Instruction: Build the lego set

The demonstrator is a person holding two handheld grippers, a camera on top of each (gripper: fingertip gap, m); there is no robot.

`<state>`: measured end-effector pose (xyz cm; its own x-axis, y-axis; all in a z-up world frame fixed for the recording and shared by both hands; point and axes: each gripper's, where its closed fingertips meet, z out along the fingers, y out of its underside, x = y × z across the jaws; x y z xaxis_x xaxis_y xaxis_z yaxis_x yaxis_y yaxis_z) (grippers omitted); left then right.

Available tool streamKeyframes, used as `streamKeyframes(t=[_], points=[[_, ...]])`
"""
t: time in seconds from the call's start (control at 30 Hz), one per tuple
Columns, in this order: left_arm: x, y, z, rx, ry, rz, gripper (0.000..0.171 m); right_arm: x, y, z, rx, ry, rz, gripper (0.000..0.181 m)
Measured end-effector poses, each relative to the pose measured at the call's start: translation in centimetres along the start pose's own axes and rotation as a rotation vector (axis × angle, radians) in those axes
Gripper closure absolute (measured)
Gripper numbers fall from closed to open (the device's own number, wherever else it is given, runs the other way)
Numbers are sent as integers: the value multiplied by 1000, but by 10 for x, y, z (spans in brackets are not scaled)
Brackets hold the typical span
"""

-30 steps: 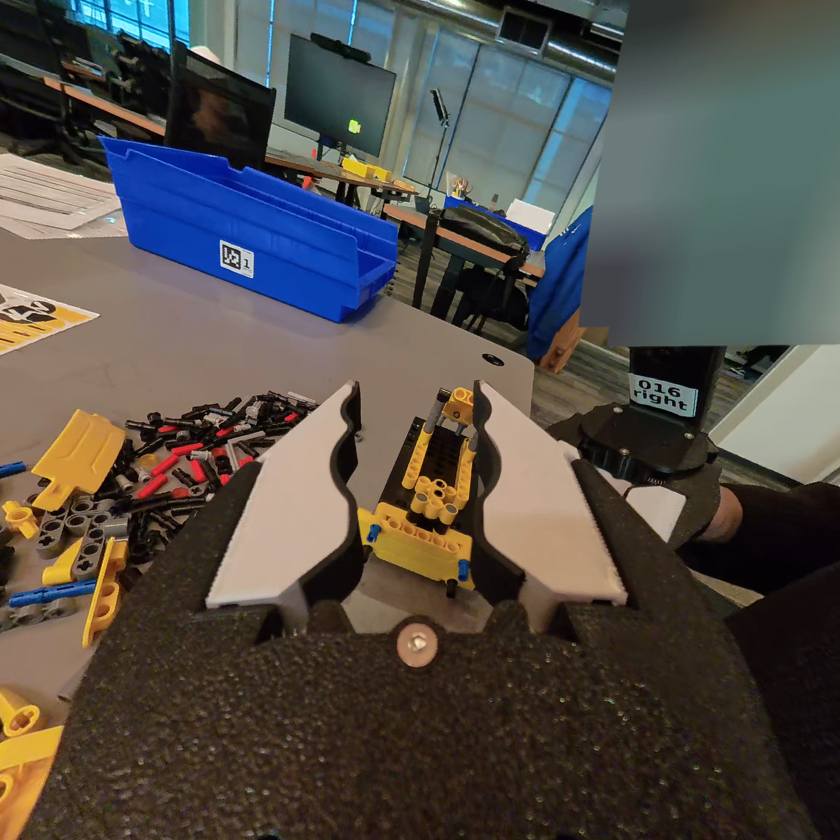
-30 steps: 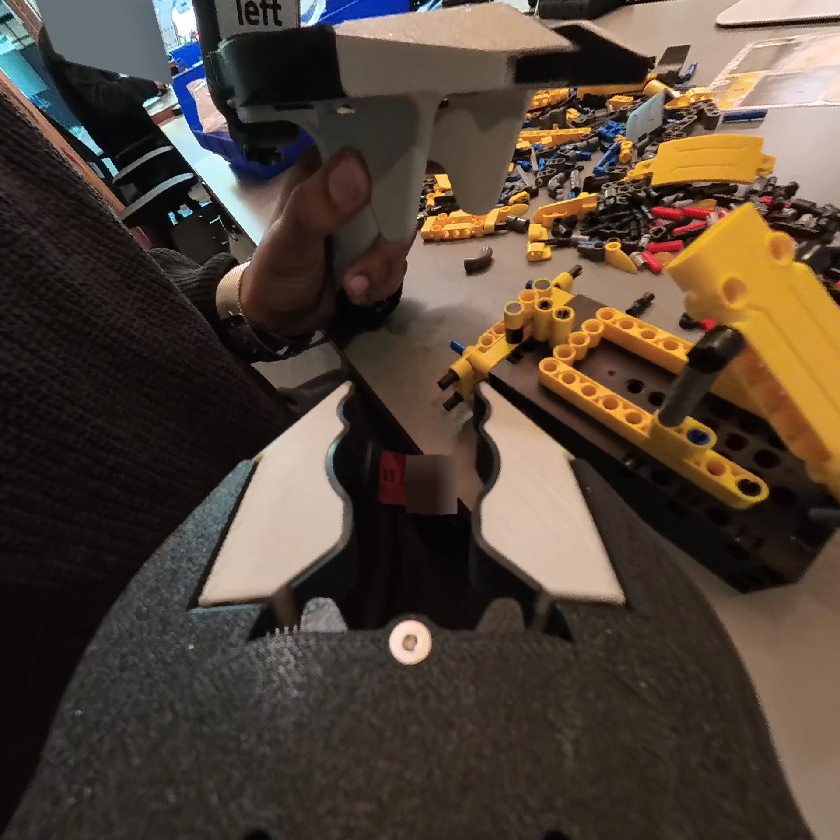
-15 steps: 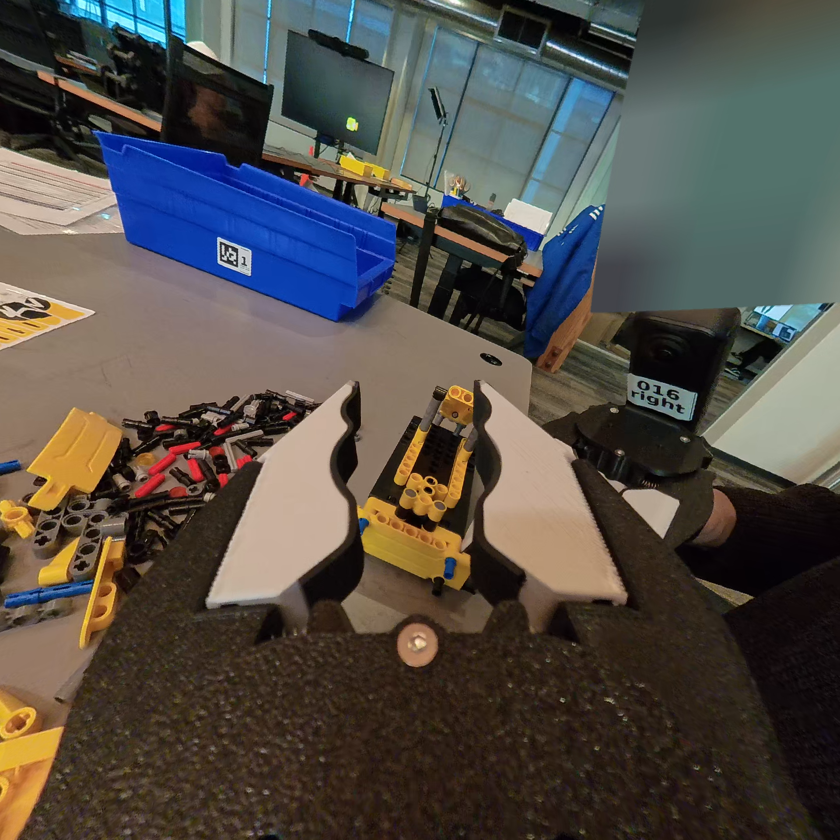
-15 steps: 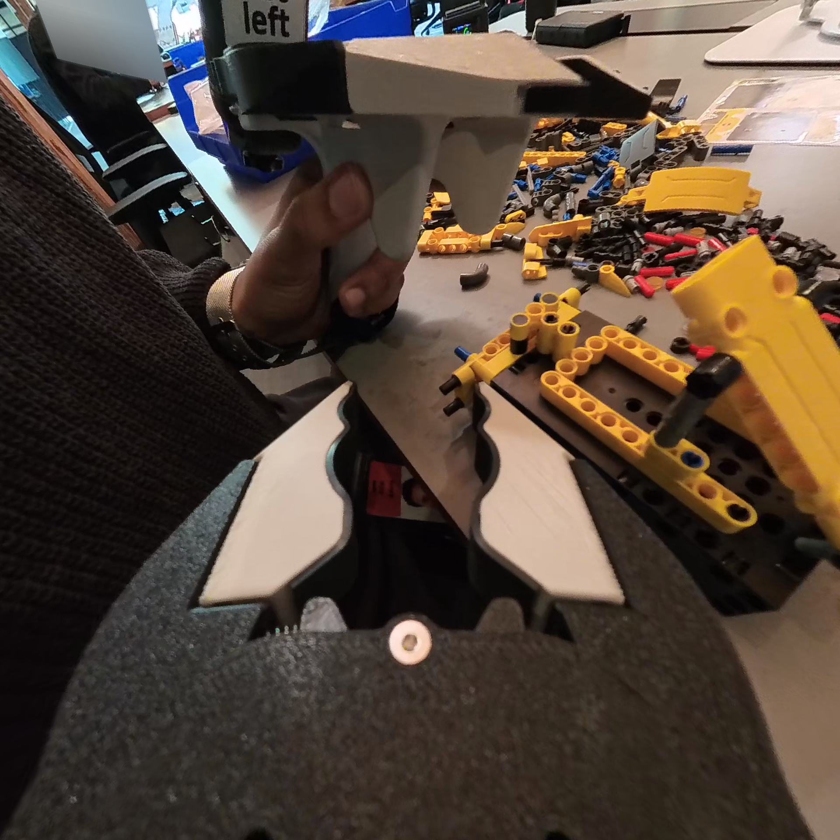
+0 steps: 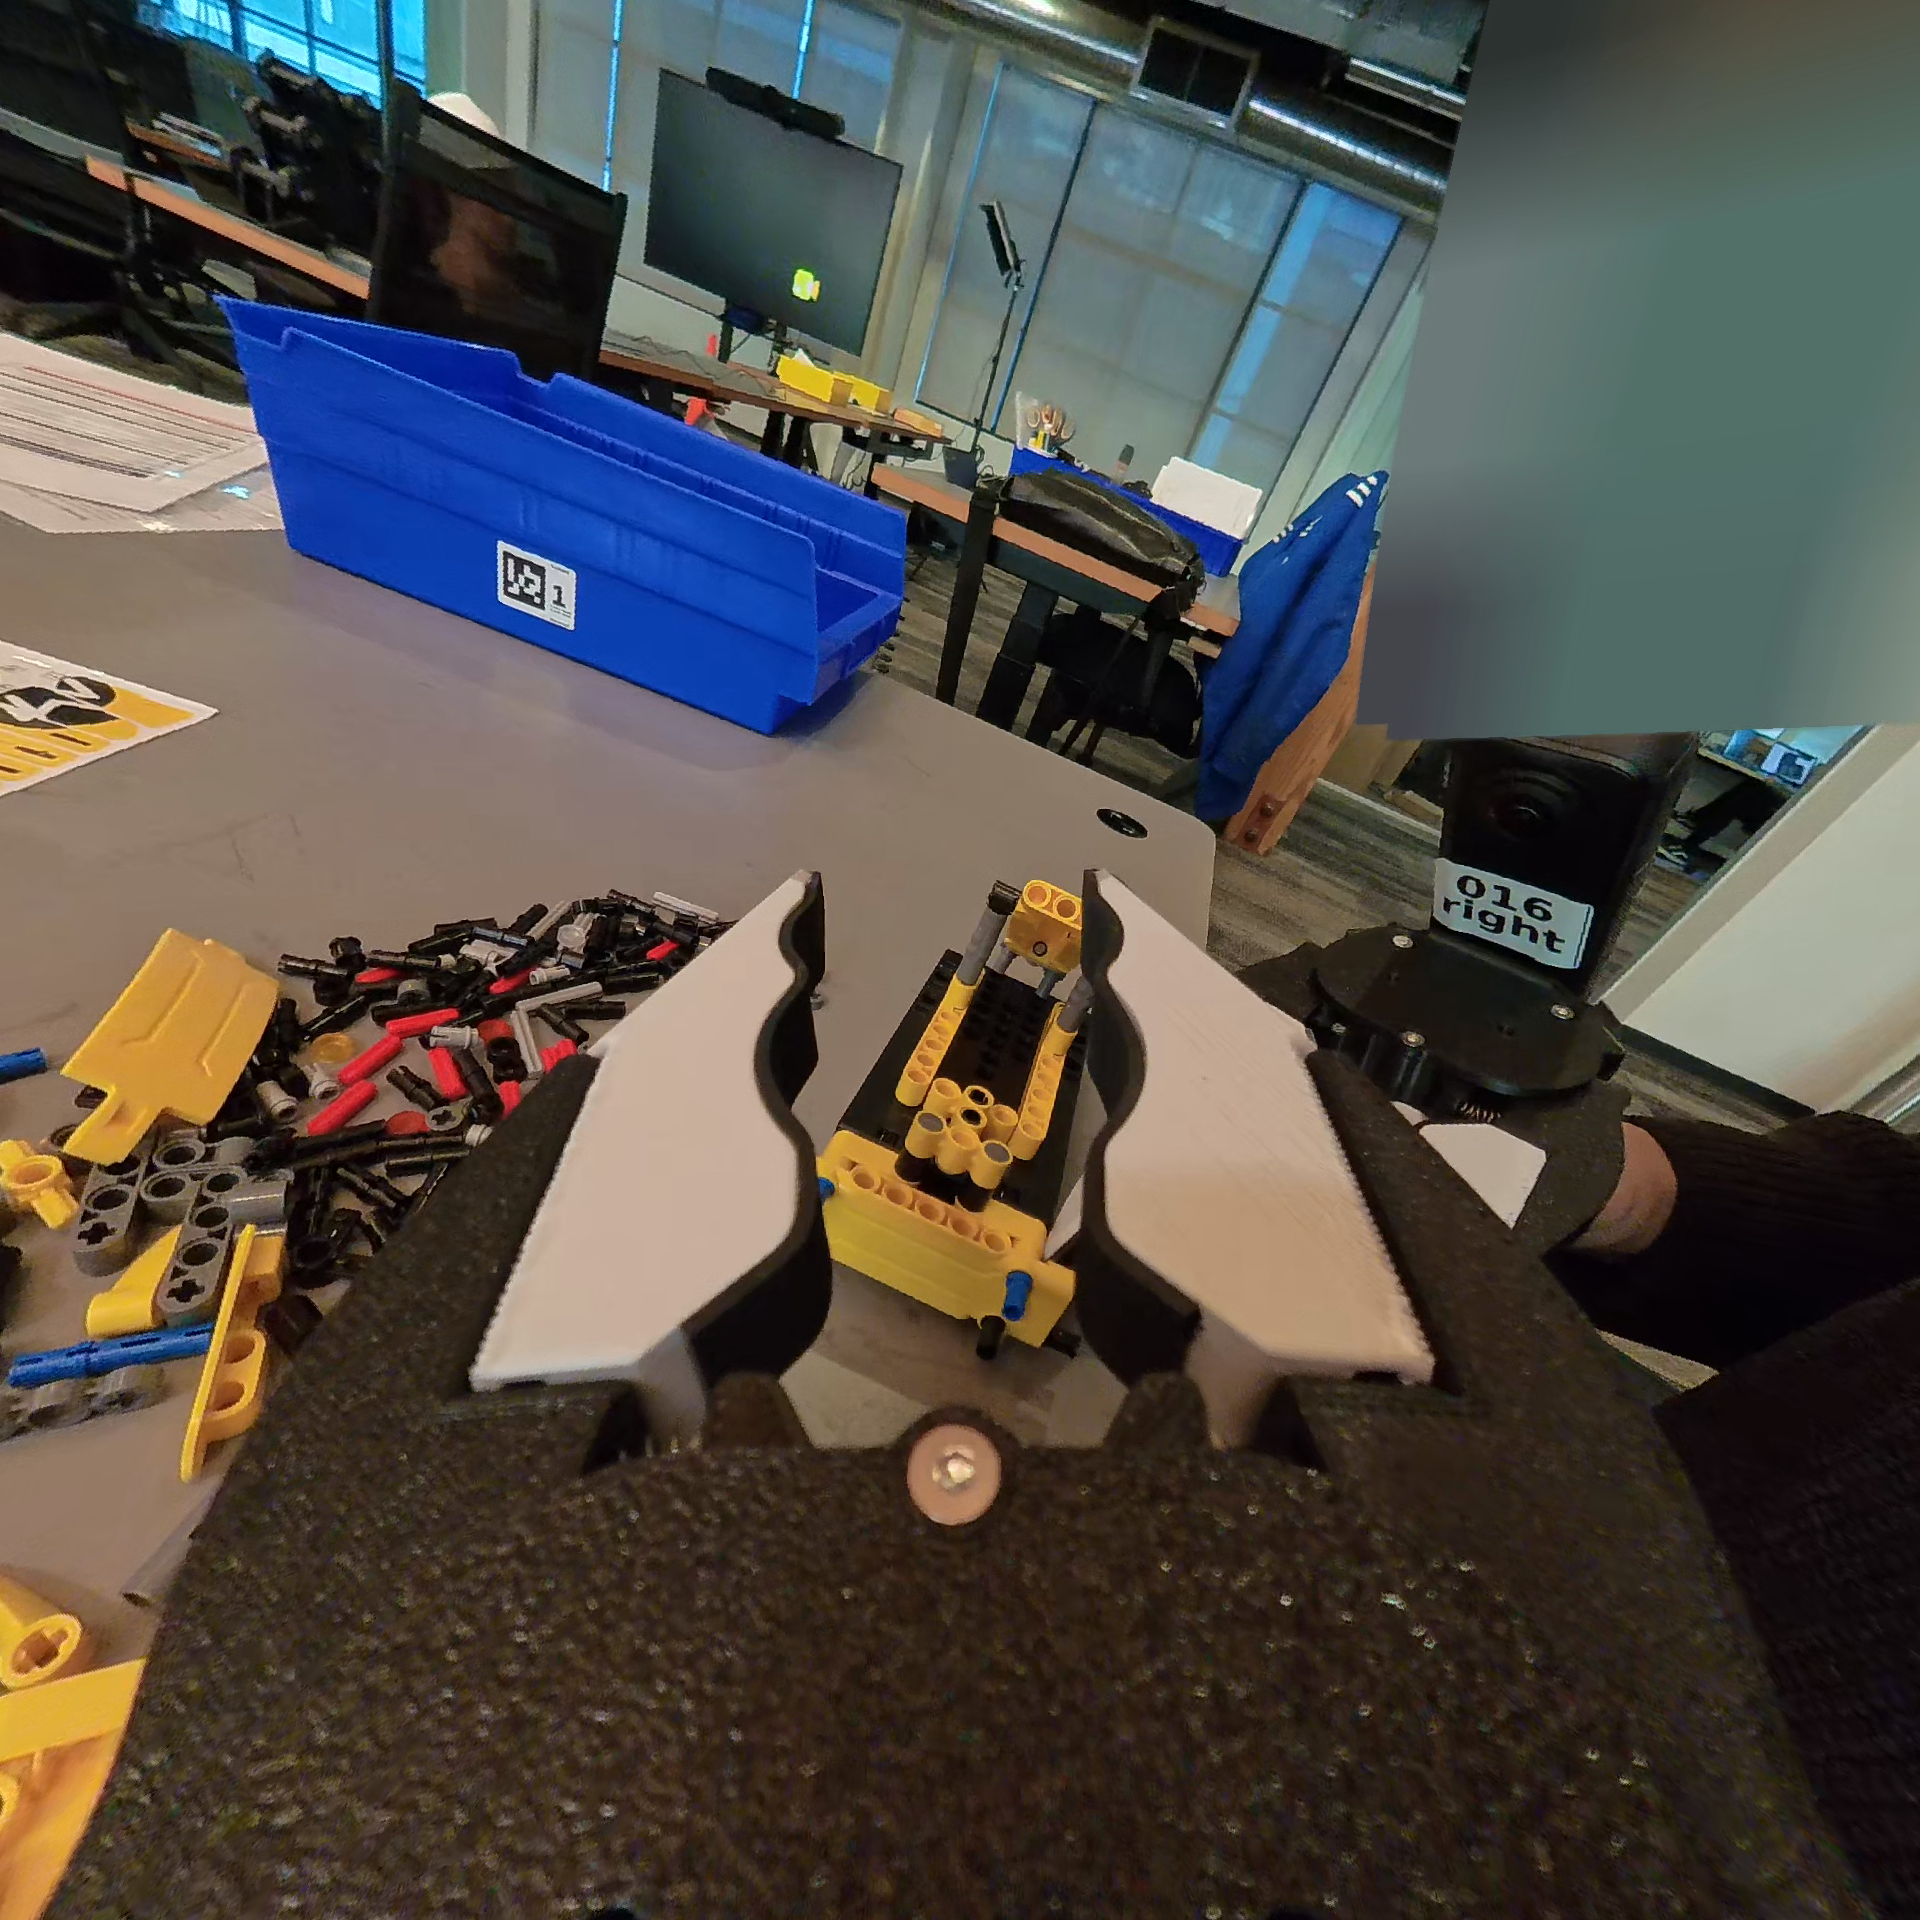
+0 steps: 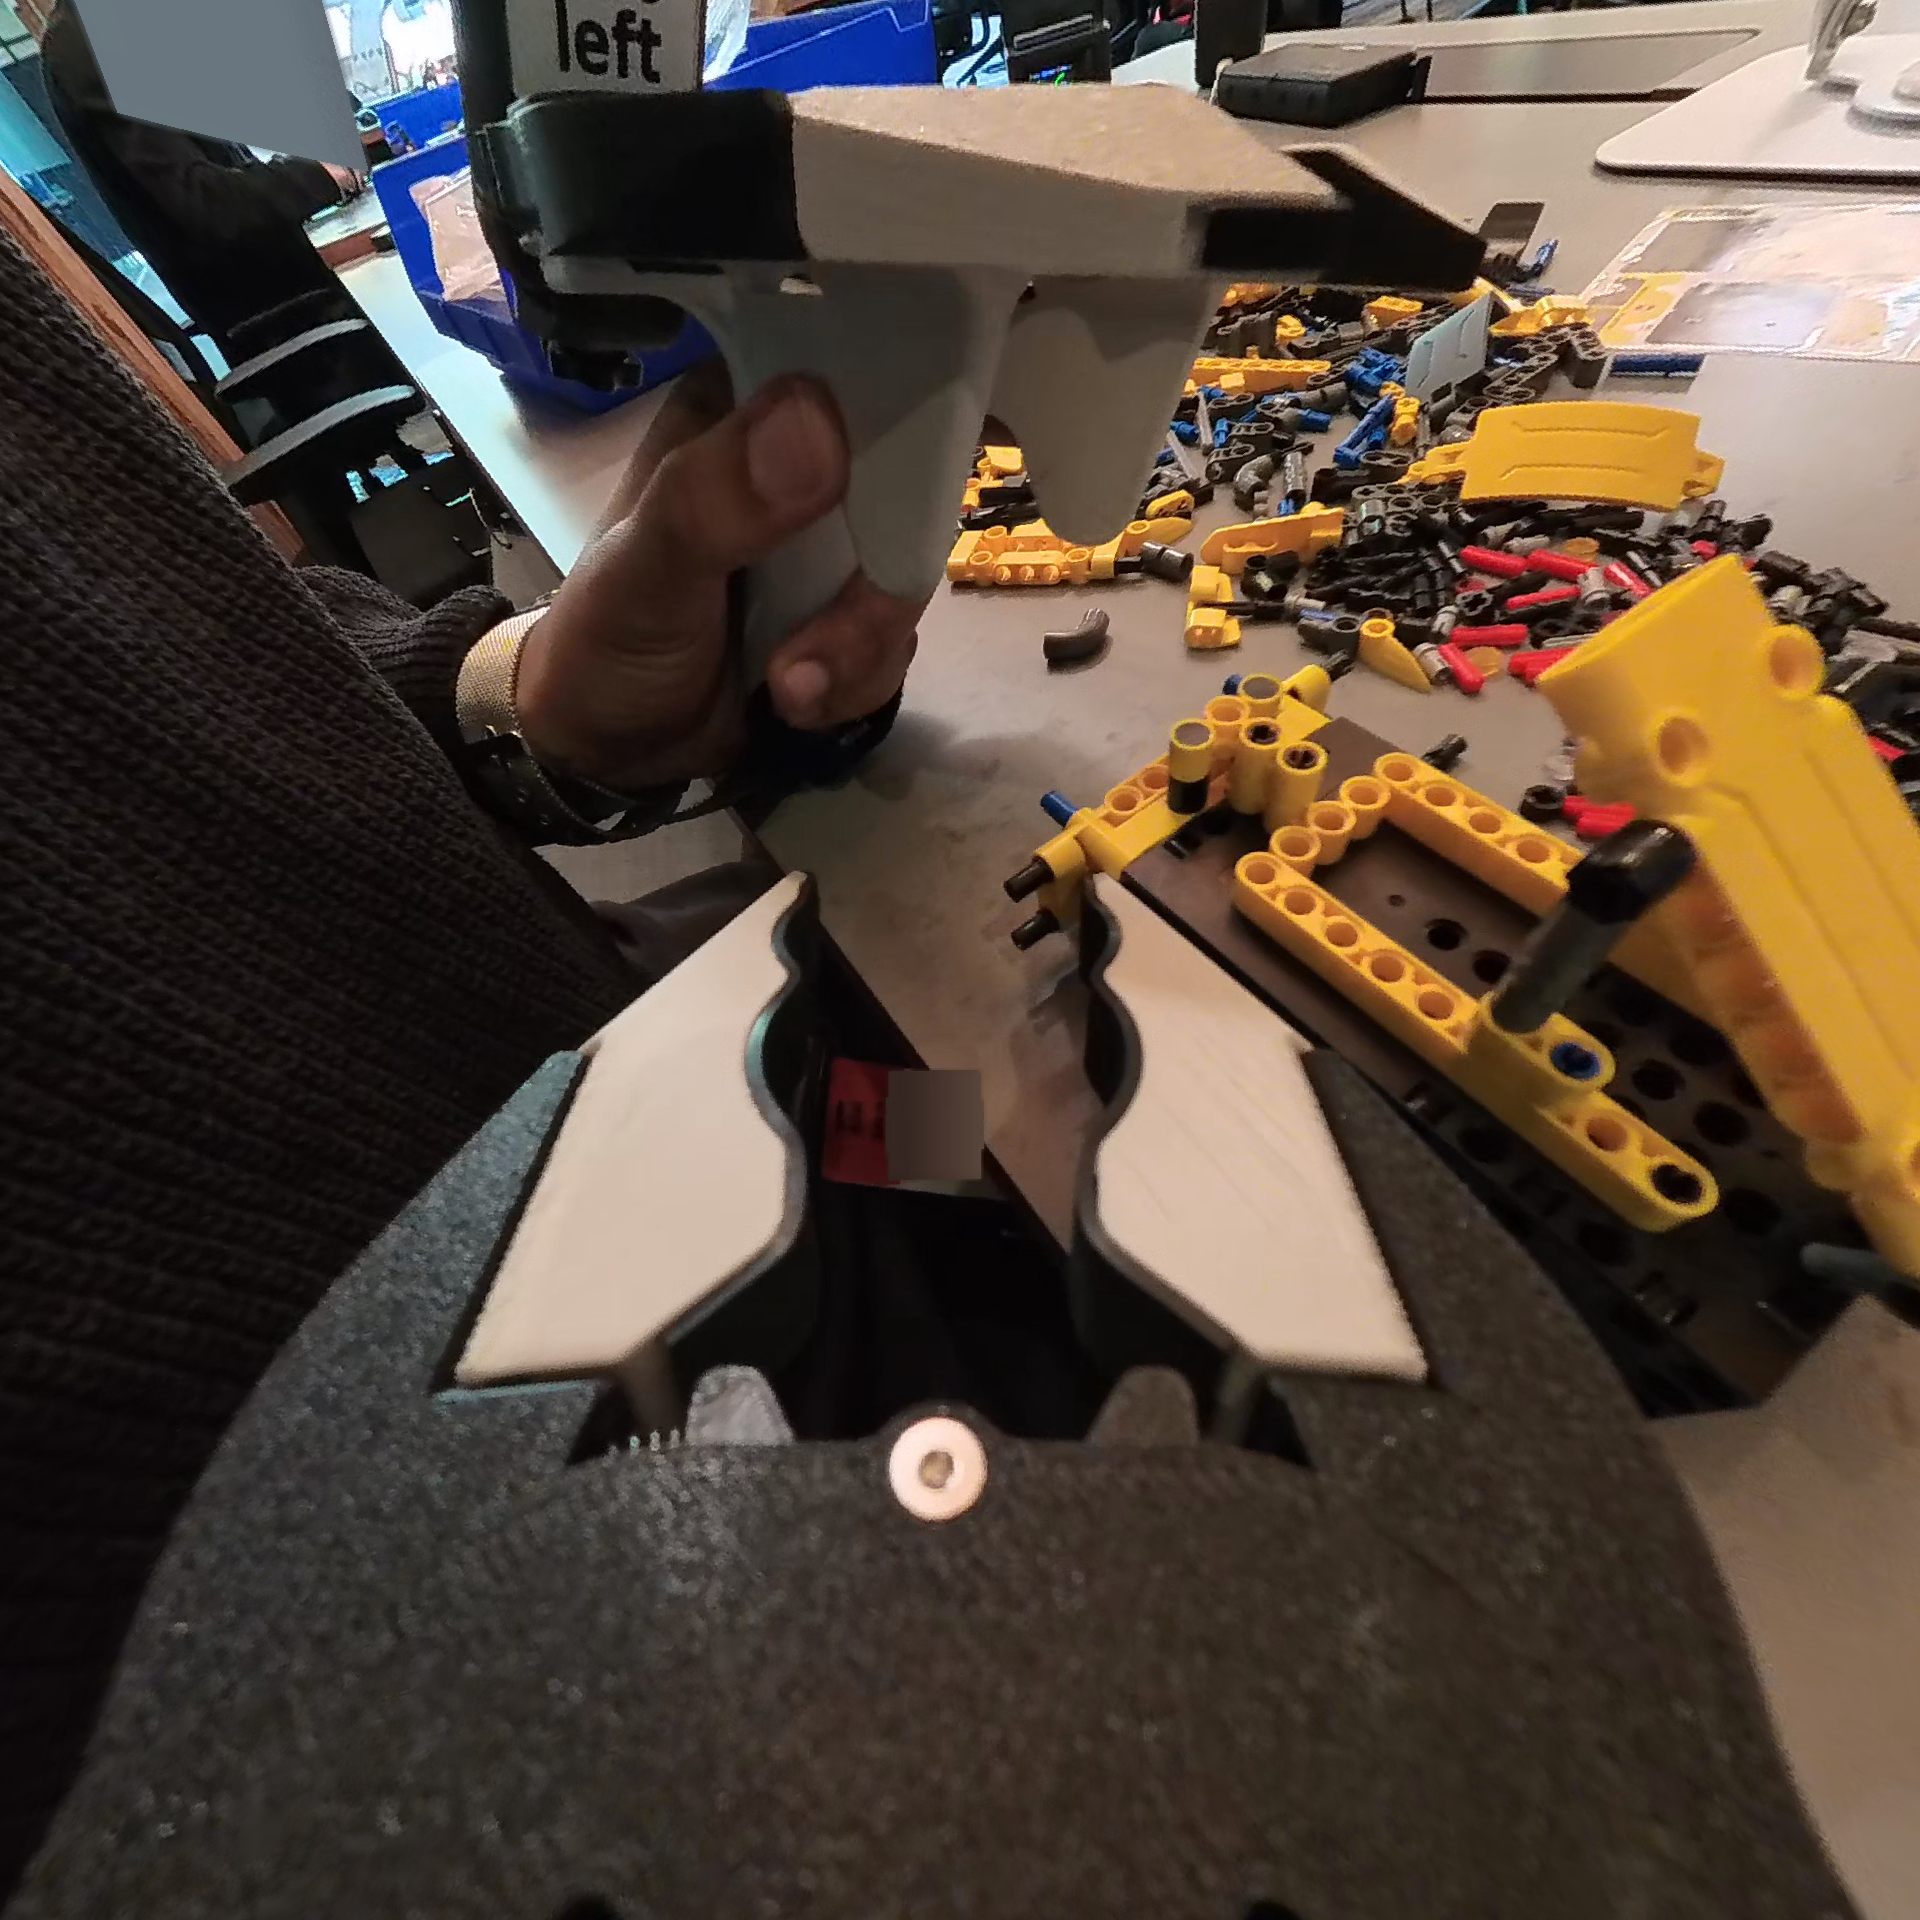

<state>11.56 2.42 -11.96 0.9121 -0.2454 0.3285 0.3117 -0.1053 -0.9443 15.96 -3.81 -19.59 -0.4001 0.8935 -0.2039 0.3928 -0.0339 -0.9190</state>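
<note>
A partly built yellow and black brick model stands on the grey table near its corner. My left gripper is open and empty, held just above the table, and the model shows between its fingers. In the right wrist view the model lies to the right with a raised yellow panel. My right gripper is open and empty at the table's edge, its right finger close to the model's near end. A hand holds the left gripper above the table.
Several loose black, red, yellow and blue pins and beams lie left of the model, also seen in the right wrist view. A blue bin and paper sheets lie farther back. The right gripper's camera mount sits past the table edge. Some 10 cm of space lies between my two pairs of fingers.
Both views shift only slightly. The right gripper's camera has come into view in the left wrist view. Both grippers stay open and the model has not moved.
</note>
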Motion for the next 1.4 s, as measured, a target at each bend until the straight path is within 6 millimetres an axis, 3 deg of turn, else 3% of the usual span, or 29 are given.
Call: streamKeyframes(t=[1.17,1.4], points=[[-2,-1,-1,13,-8,-9,123,1,-1,0,8,7,-7,132],[-4,-3,-2,25,-10,-30,123,12,-12,-30,82,17,44,132]])
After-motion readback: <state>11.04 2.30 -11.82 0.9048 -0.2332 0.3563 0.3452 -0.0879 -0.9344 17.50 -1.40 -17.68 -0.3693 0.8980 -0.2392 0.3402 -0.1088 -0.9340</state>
